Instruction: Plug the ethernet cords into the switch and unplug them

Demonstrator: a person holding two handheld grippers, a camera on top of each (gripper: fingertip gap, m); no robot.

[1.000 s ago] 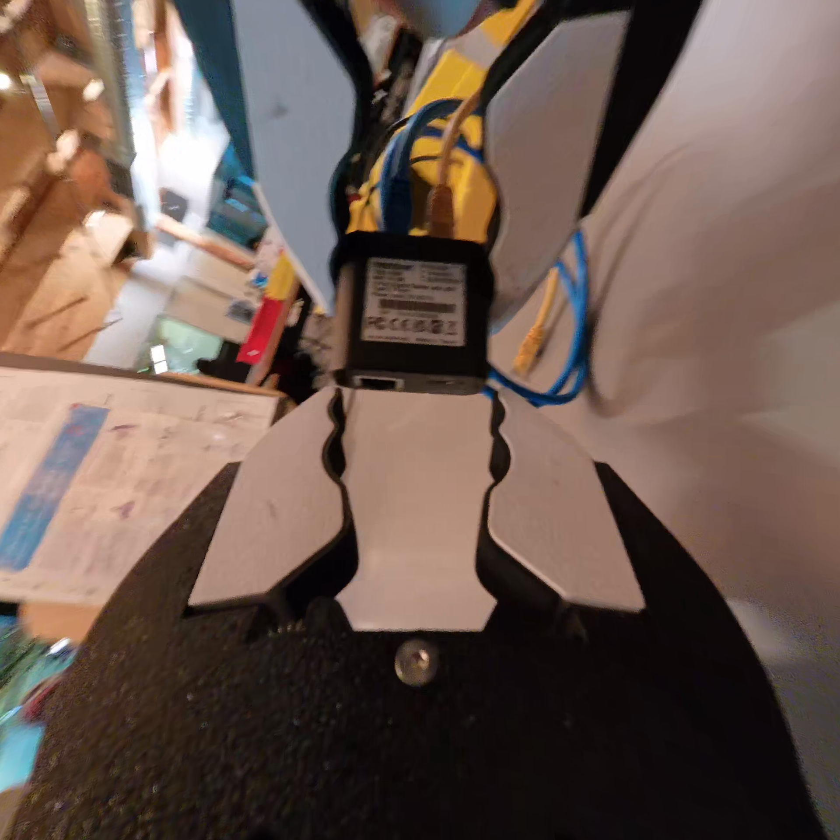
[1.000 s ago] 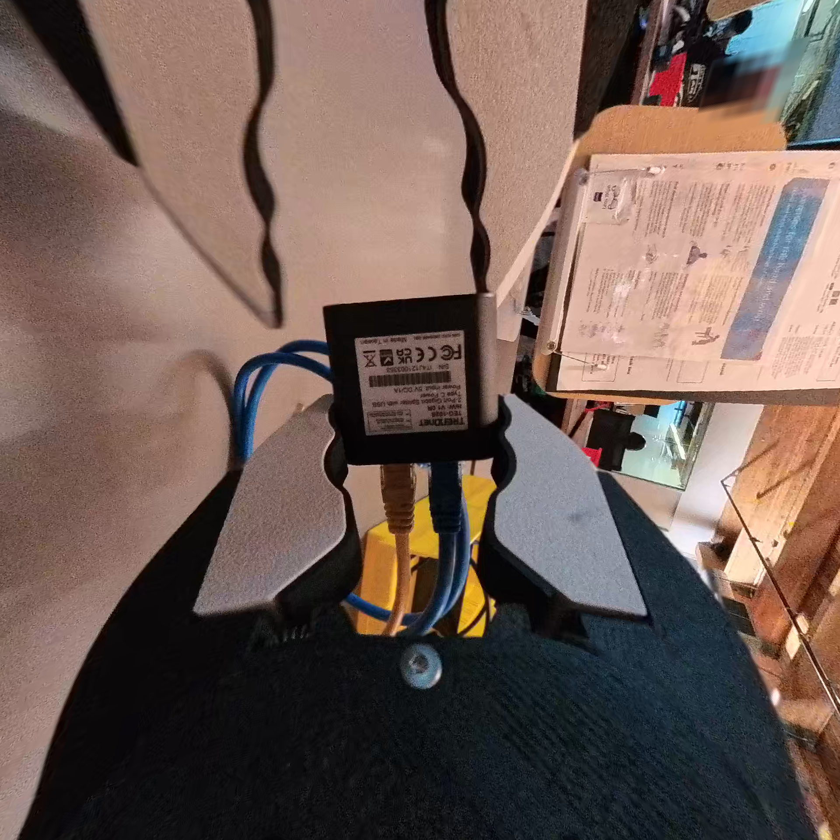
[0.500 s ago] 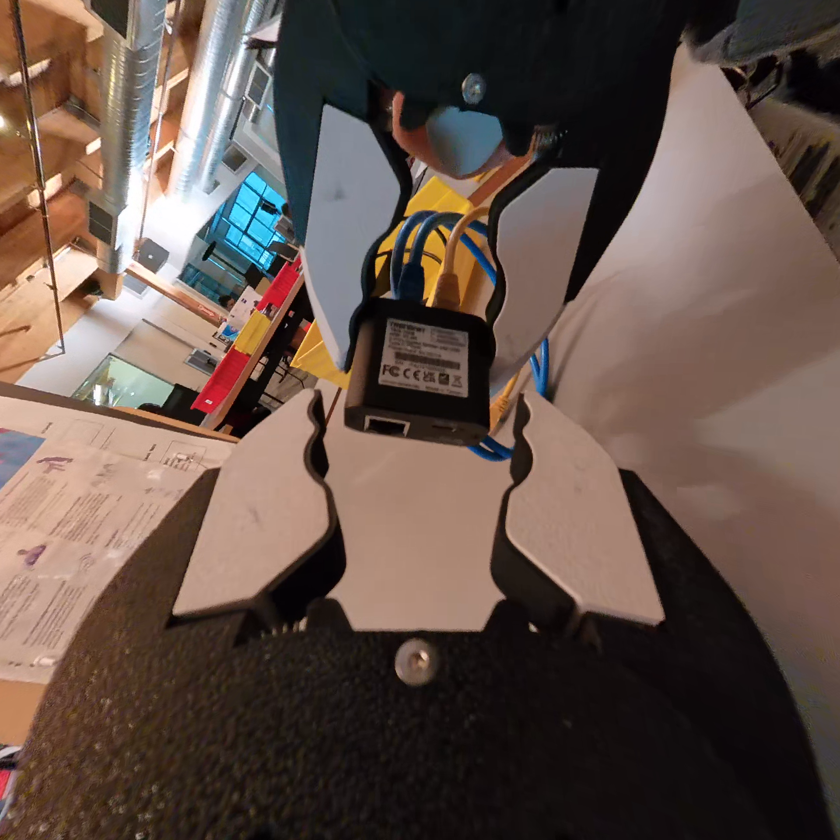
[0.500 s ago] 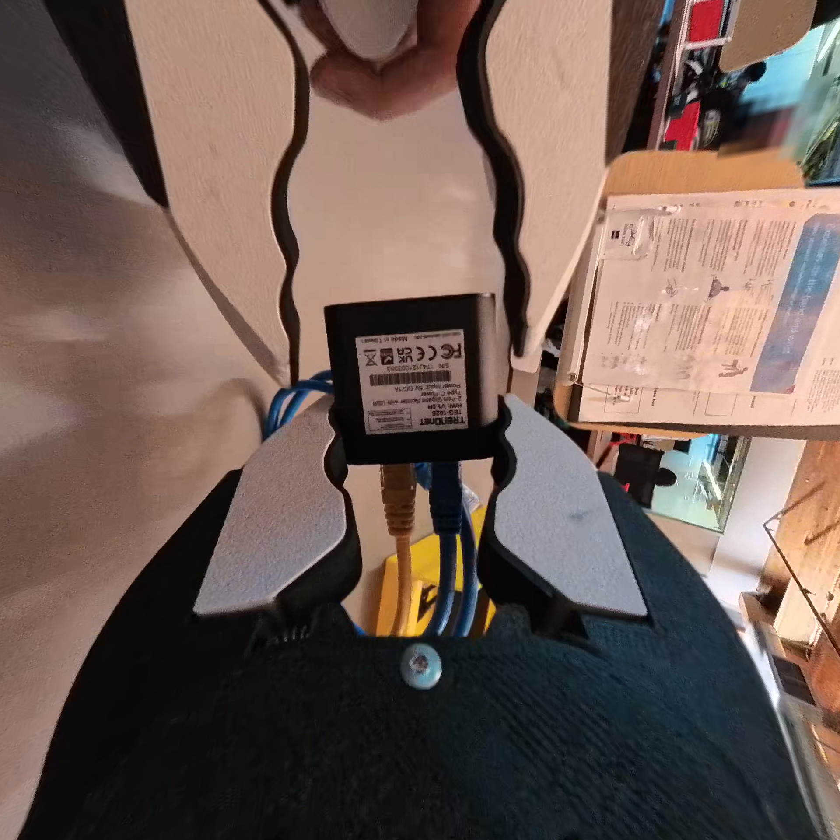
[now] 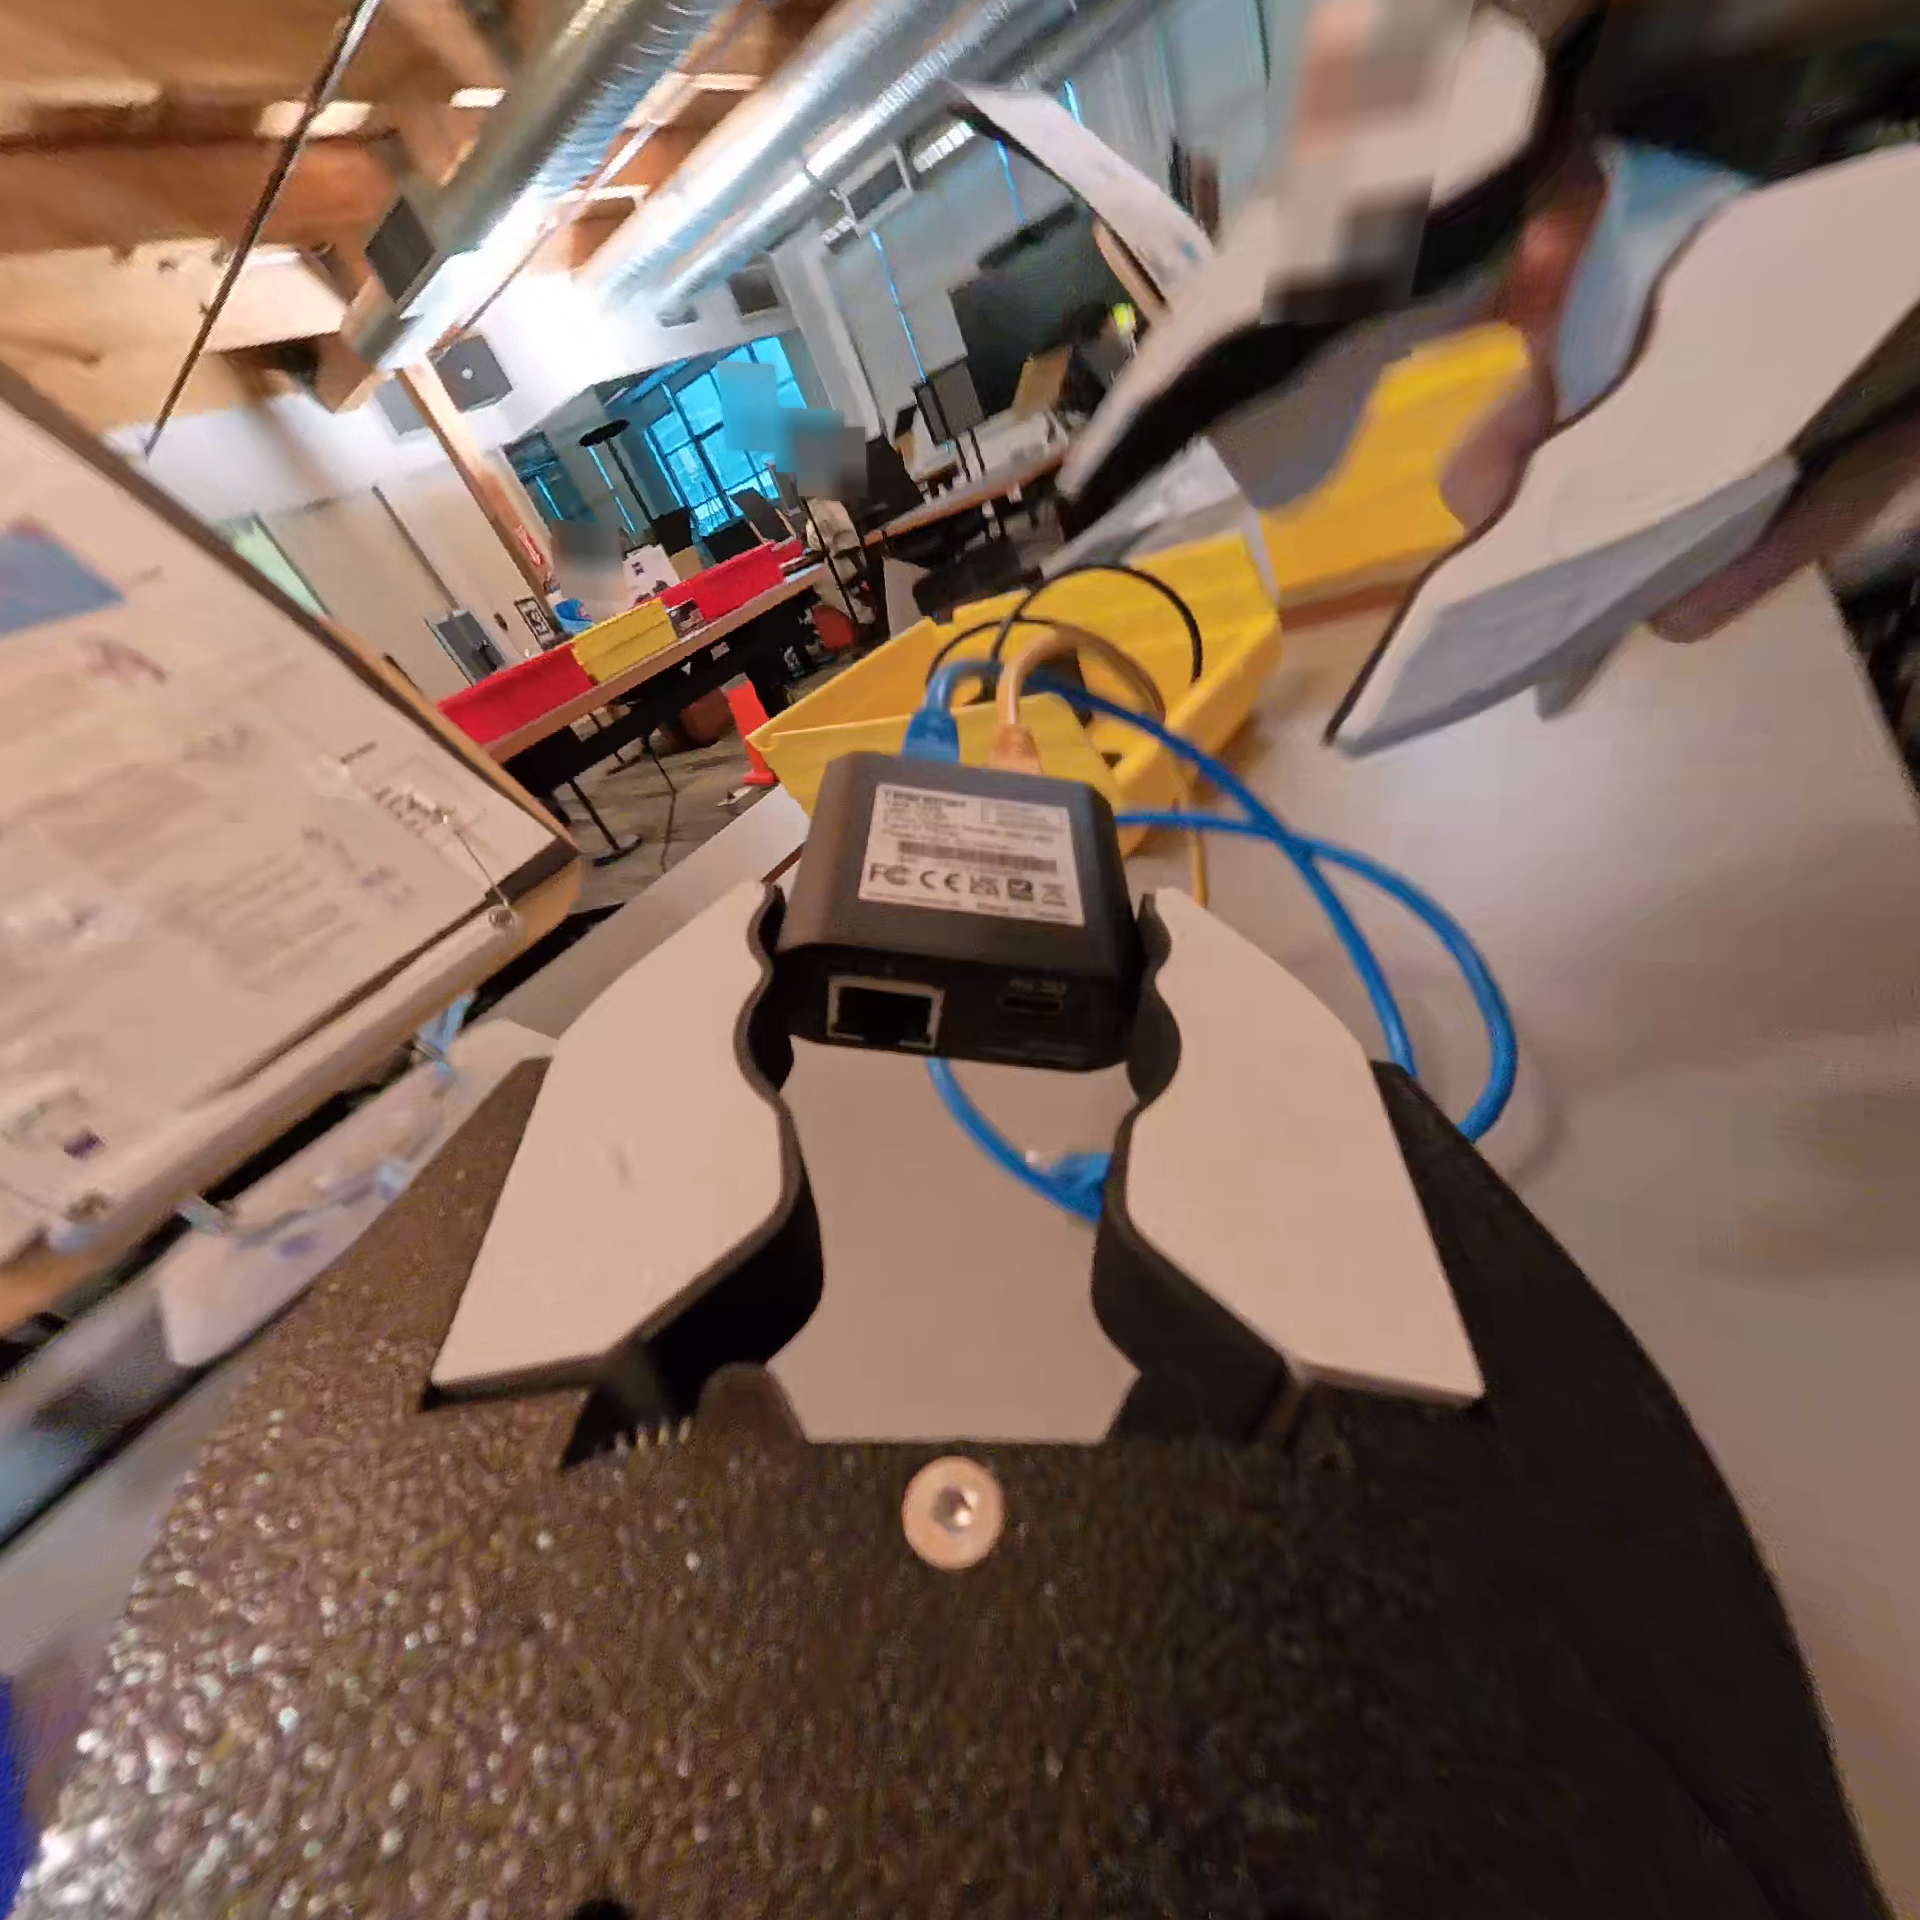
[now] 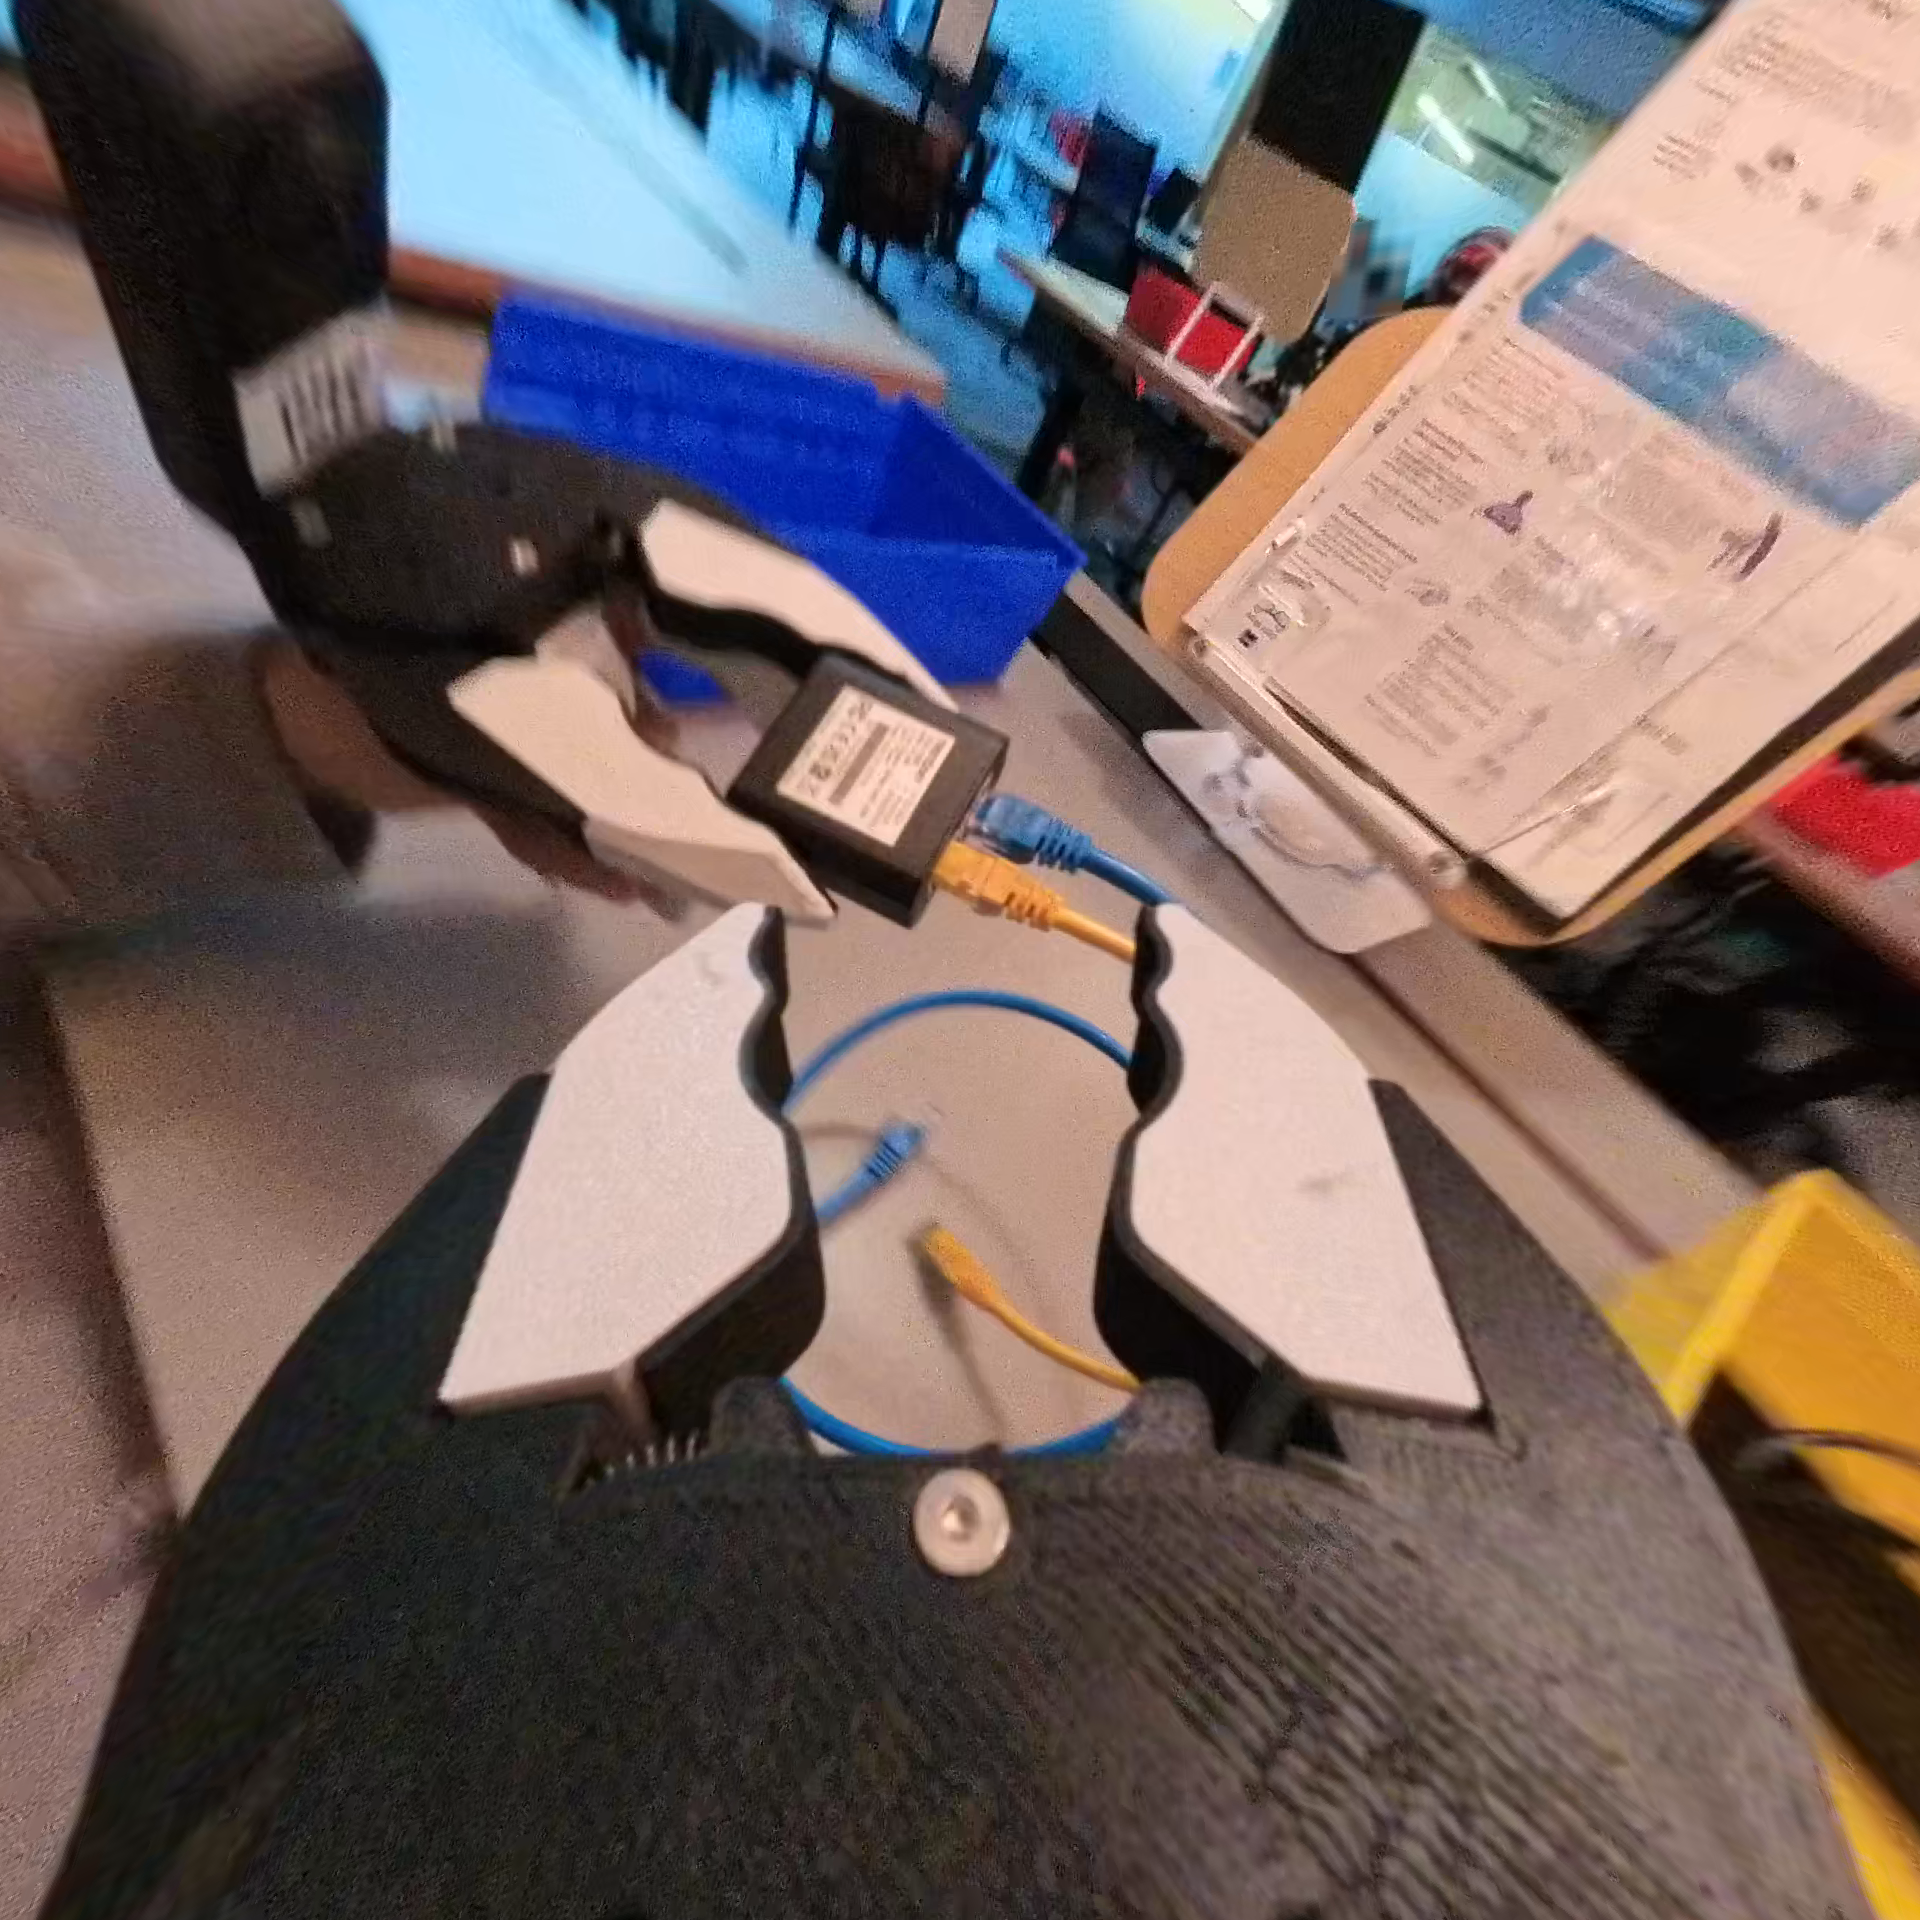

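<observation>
A printed sheet (image 5: pixel 208 831) is seen at the left of the left wrist view. In the middle, the black switch (image 5: pixel 961 914) is held tight by the left gripper (image 5: pixel 956 987). A blue cord (image 5: pixel 940 727) and a yellow cord (image 5: pixel 1013 740) are plugged into its far side. In the right wrist view, the right gripper (image 6: pixel 961 997) is spread wide, with nothing held.
</observation>
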